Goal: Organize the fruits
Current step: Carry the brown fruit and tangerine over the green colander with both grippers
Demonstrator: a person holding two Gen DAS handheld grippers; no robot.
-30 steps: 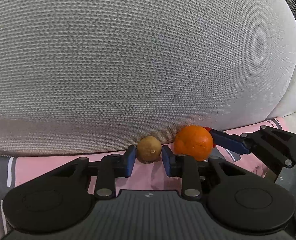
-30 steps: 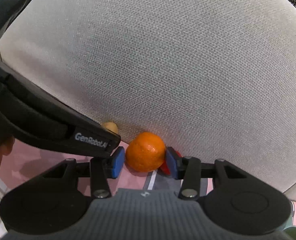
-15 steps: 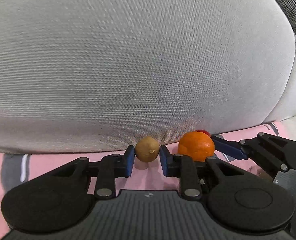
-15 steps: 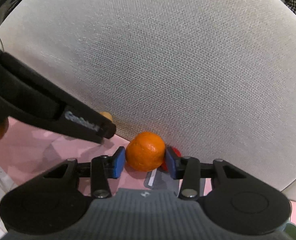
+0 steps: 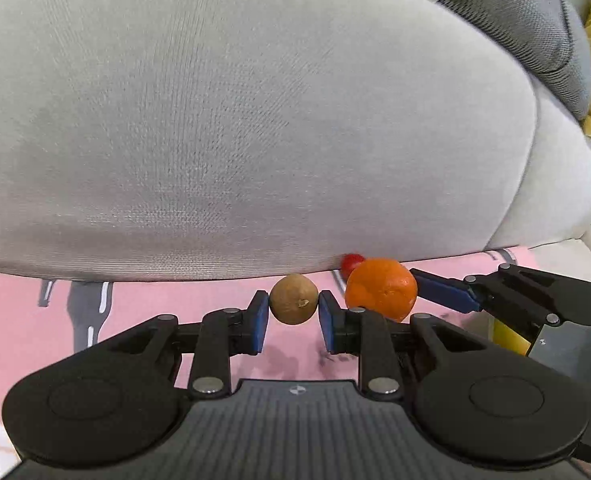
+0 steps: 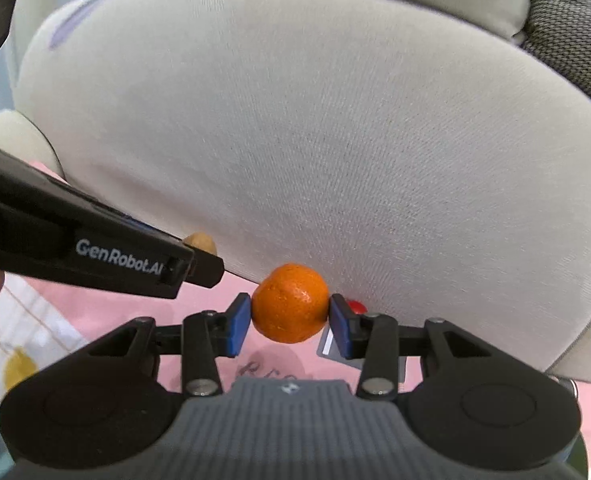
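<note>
The small round tan-brown fruit (image 5: 294, 299) sits squarely between the blue-padded fingers (image 5: 258, 322) of the left gripper (image 5: 291, 320), both pads pressing its sides, so the fingers stand narrow and hold it; it appears clear of the pink printed mat (image 5: 175, 300) beneath. Just to its right the round orange mandarin (image 6: 290, 303) is pinched likewise across its widest part by the right gripper (image 6: 290, 322), whose blue pads (image 6: 237, 324) meet it on both flanks at a somewhat wider setting. Neither fruit has a marked long axis, so the hold does not depend on orientation. The two fruits lie side by side, near but apart, and the right gripper's outer finger (image 5: 443, 292) reaches in from the right edge of the left view, while the left gripper's black arm (image 6: 95, 252) crosses the left of the right view. Behind the mandarin, against the foot of the large grey woven cushion (image 5: 255, 120), a small red fruit (image 5: 352, 261) remains on the mat, nearer the right gripper than the left. Judged from this, both loads are ready for carrying; the coming move turns on keeping the two close-set grippers from knocking together. No receiving container is visible in either view.
</note>
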